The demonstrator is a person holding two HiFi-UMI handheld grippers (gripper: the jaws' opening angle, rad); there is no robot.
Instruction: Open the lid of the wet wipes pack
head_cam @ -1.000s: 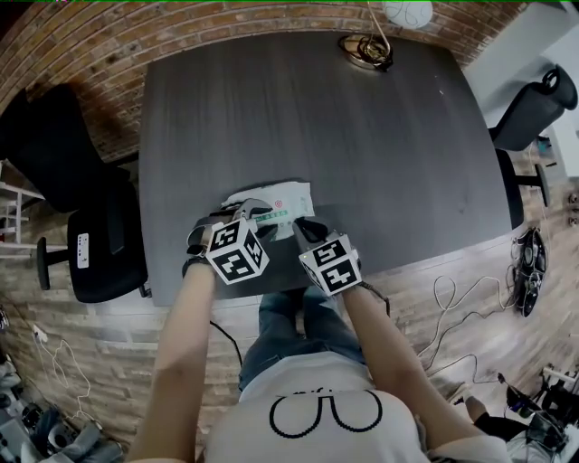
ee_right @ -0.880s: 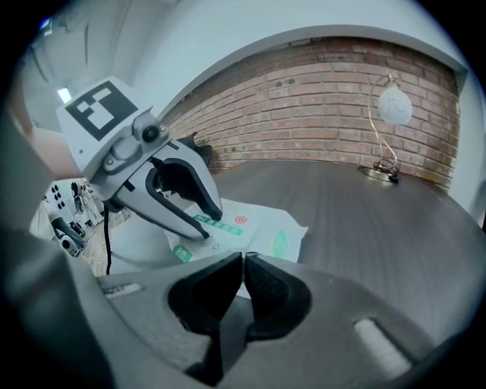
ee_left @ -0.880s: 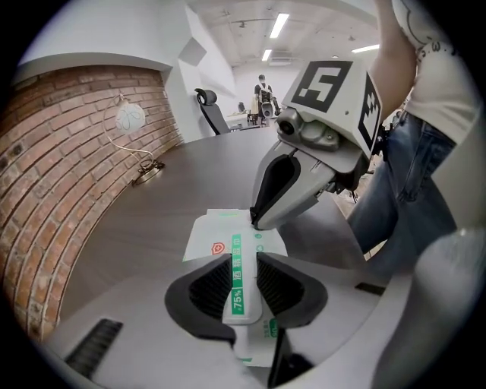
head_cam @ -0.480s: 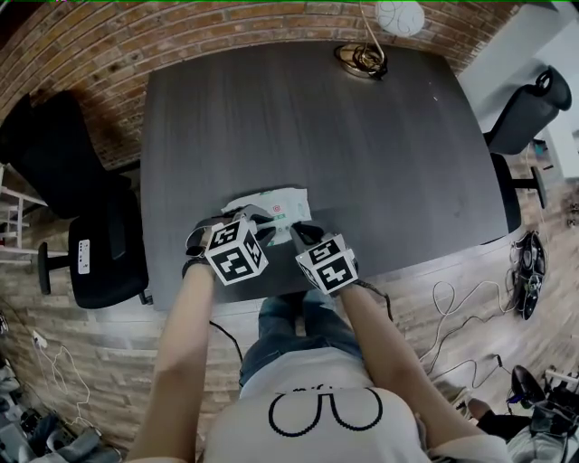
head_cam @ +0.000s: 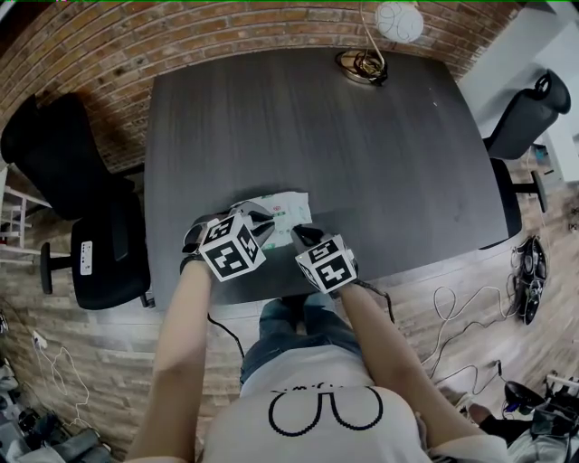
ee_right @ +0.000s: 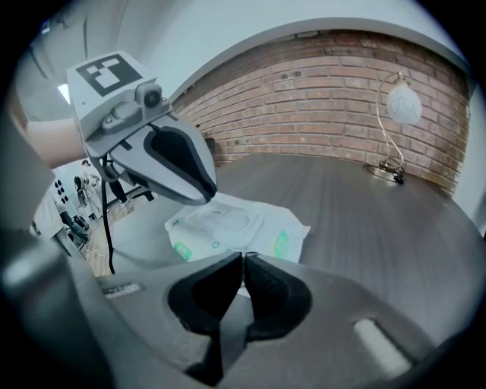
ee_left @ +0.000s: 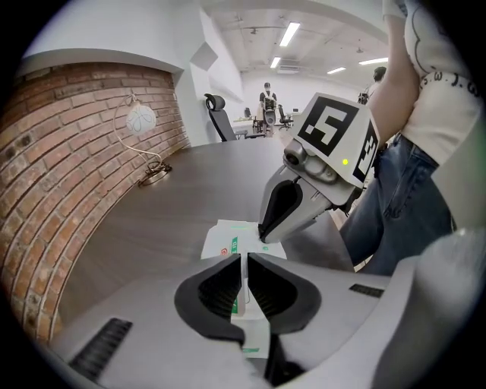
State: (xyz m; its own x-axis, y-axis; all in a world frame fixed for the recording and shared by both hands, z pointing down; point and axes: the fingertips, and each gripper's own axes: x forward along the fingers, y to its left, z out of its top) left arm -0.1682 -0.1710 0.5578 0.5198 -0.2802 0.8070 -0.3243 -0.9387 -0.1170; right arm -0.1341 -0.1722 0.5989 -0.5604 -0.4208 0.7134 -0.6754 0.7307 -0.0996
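Note:
The white wet wipes pack (head_cam: 282, 211) lies flat near the front edge of the dark table (head_cam: 317, 136). Its clear oval lid (ee_right: 220, 222) faces up. My left gripper (head_cam: 260, 222) hangs over the pack's left end. Its jaws are closing, and a thin white flap of the pack (ee_left: 244, 279) stands pinched between the pads. I cannot tell whether that flap is the lid's tab. My right gripper (head_cam: 301, 237) is shut, with its tip (ee_left: 263, 237) down on the pack's near right edge. The pack (ee_left: 234, 241) also shows beyond the left jaws.
A globe lamp (head_cam: 399, 18) with a coiled wire base (head_cam: 364, 63) stands at the table's far edge against the brick wall. Black office chairs sit to the left (head_cam: 99, 244) and right (head_cam: 529, 113). Cables lie on the wooden floor (head_cam: 461, 307).
The left gripper's jaws have come together on the pack's thin flap, and that gripper has risen a little. The right gripper has stayed where it was.

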